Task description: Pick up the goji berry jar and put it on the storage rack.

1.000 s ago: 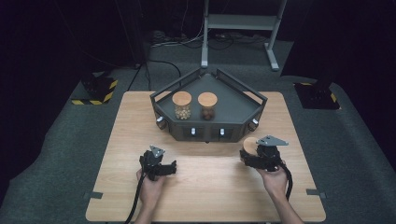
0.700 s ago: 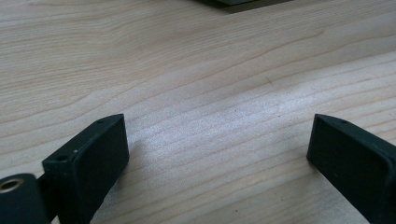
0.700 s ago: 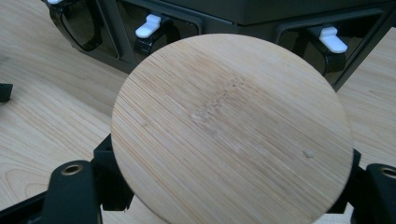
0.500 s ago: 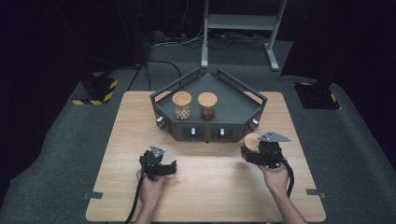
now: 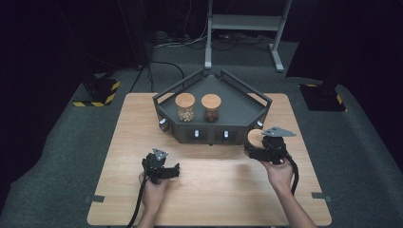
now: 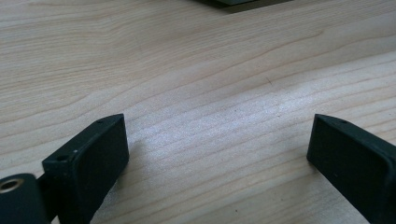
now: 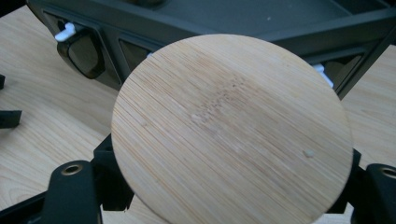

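A pale wooden table (image 5: 209, 190) stands on a grey carpeted floor (image 5: 57, 161) in a dark room, lit from above so that its grain shows while everything beyond fades to black. Behind it rises a grey metal stand (image 5: 247, 23) on splayed legs, with black cables (image 5: 166, 42) trailing over the floor near its foot. Two yellow-and-black striped blocks (image 5: 97, 92) sit on the floor, one off each far corner of the table, and grey tape tabs (image 5: 94, 198) mark the table's near corners.
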`<state>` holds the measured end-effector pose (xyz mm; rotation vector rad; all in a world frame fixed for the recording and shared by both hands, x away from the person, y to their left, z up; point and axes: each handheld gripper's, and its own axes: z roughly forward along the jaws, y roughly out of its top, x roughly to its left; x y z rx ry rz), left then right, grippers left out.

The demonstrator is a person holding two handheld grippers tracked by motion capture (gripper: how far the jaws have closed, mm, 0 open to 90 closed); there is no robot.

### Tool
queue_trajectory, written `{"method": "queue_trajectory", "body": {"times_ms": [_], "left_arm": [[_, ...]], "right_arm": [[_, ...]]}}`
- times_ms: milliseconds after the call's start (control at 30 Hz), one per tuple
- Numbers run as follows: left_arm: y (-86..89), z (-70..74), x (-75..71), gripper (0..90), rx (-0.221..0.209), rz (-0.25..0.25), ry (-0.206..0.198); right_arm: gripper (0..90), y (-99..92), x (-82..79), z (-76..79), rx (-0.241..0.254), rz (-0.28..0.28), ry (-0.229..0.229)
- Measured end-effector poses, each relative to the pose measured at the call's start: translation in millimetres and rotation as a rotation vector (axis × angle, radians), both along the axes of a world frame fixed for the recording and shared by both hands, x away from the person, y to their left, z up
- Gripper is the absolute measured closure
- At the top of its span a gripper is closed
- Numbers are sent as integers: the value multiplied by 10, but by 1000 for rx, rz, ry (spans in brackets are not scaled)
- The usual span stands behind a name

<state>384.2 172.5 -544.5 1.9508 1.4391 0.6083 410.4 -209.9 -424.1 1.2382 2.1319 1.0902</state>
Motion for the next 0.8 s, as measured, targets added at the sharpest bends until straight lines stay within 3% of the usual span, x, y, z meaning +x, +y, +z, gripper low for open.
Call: {"method": "queue_trajectory", "body": {"times_ms": [800], "left_arm": [[0,0,0,56,0,0,0]], "right_arm": [[259,55,127,265,23,-10,-17]]}}
